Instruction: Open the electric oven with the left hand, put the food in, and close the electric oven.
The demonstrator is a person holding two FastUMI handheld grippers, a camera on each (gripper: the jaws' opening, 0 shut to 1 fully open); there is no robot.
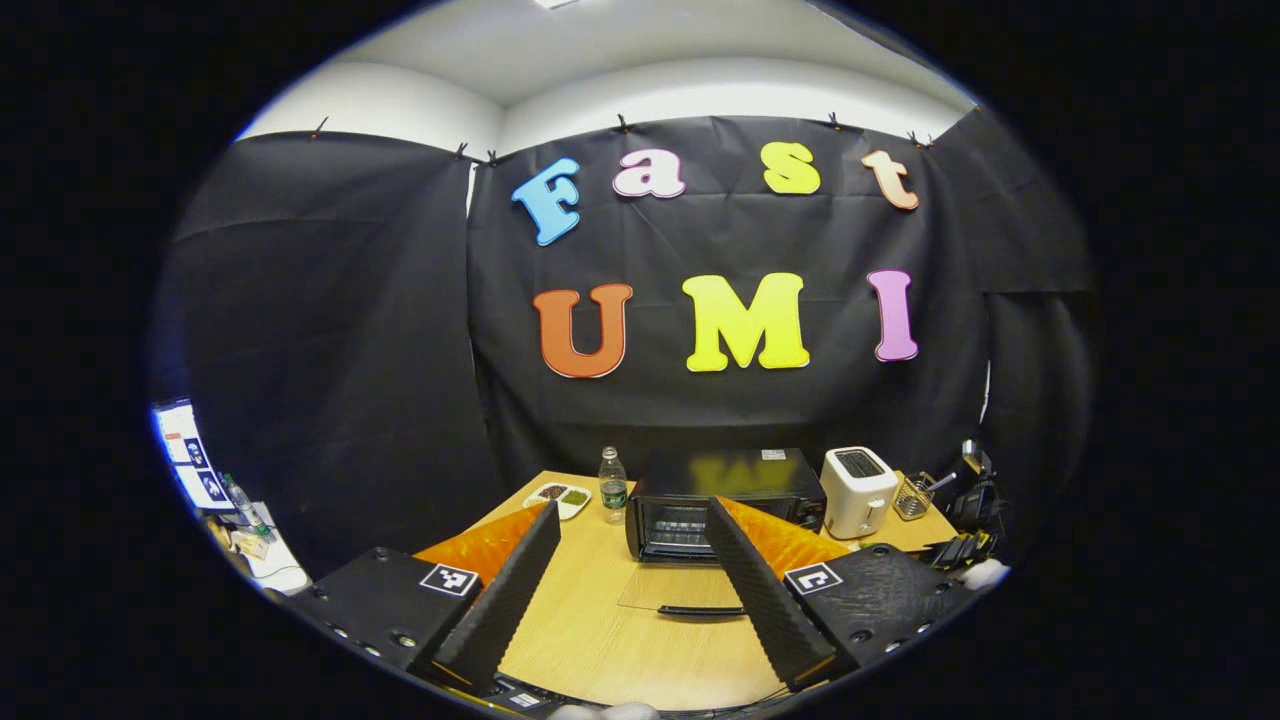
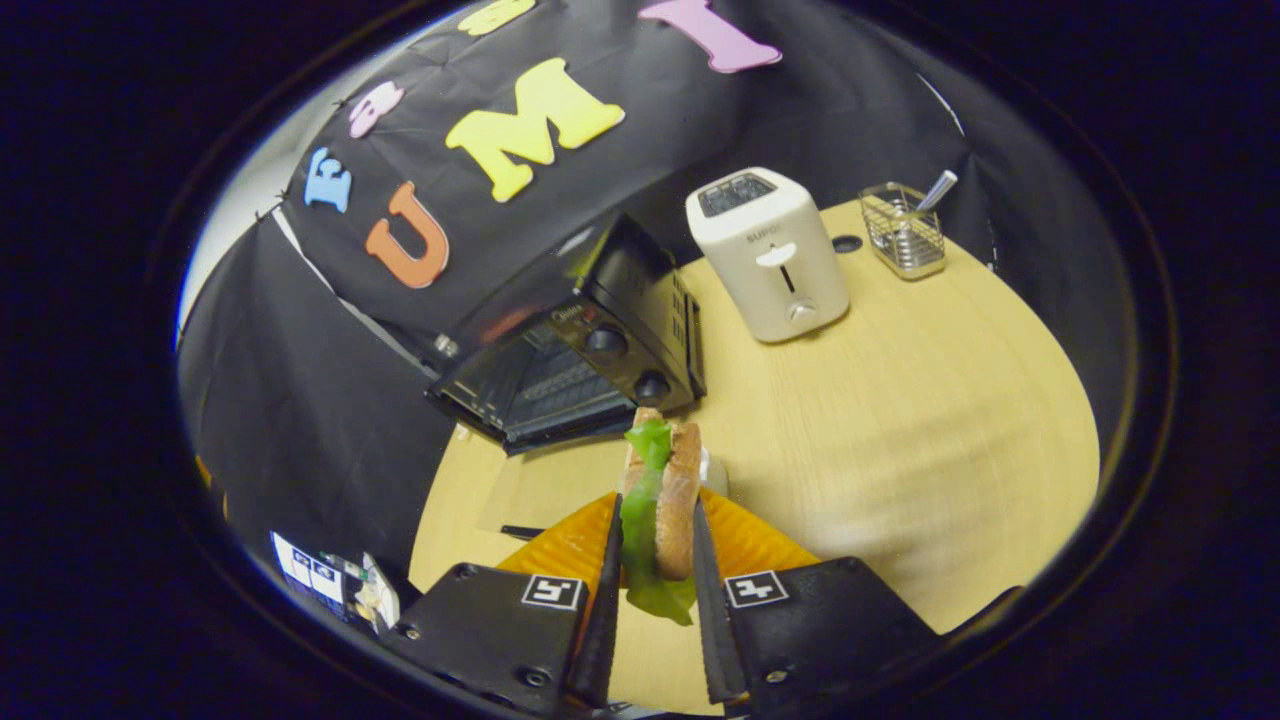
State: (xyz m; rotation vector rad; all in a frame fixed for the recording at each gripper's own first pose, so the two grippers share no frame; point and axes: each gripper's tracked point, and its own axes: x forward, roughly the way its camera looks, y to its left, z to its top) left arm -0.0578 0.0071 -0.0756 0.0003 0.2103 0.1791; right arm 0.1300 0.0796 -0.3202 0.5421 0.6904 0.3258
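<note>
Right tool (image 2: 655,560) clamping sandwich (image 2: 662,500), oven (image 2: 590,365) open, cavity bare

toaster (image 2: 768,255), wire basket (image 2: 905,230), water bottle (image 1: 612,486), divided dish (image 1: 558,497)

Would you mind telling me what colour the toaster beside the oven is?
The toaster is cream-white, shown best in the right gripper view.

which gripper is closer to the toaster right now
Right, probably. The right gripper, holding the sandwich, faces the toaster nearby; the left gripper is back before the oven.
</note>
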